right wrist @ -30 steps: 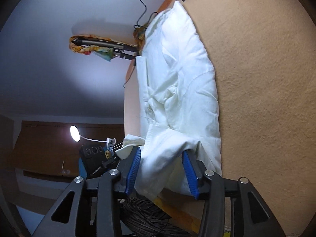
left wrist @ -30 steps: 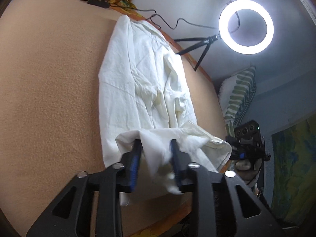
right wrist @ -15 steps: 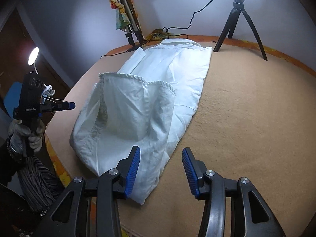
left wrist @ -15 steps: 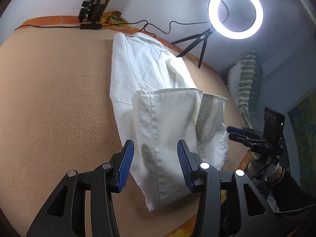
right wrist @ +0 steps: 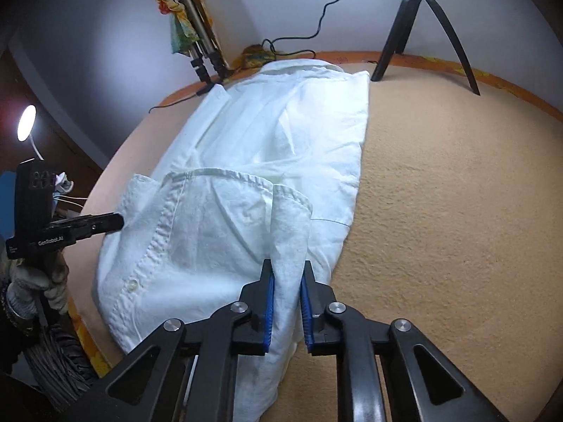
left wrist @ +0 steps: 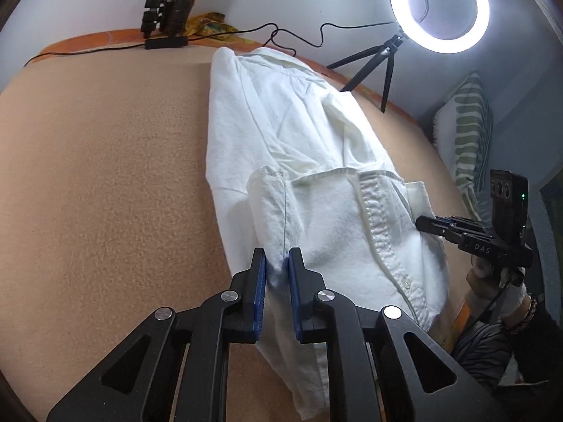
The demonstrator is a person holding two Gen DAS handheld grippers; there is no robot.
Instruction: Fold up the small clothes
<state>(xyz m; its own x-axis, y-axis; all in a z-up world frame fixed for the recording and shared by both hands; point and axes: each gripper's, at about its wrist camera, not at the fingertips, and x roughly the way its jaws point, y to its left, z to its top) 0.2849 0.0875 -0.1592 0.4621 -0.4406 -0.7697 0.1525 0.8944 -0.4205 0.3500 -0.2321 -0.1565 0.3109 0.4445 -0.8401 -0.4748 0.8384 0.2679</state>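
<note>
Left tool (left wrist: 276,258) and right tool (right wrist: 286,270) just closed – each pinching one white shirt (left wrist: 299,147), one ring light (left wrist: 440,7) behind.

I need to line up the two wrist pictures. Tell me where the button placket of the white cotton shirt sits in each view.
Left wrist view: the button placket runs down right of centre, between the left hand-held gripper and the right one at the right edge.
Right wrist view: the placket runs down left of centre.
Shared landmark: the black tripod standing beyond the white cotton shirt's far end.
</note>
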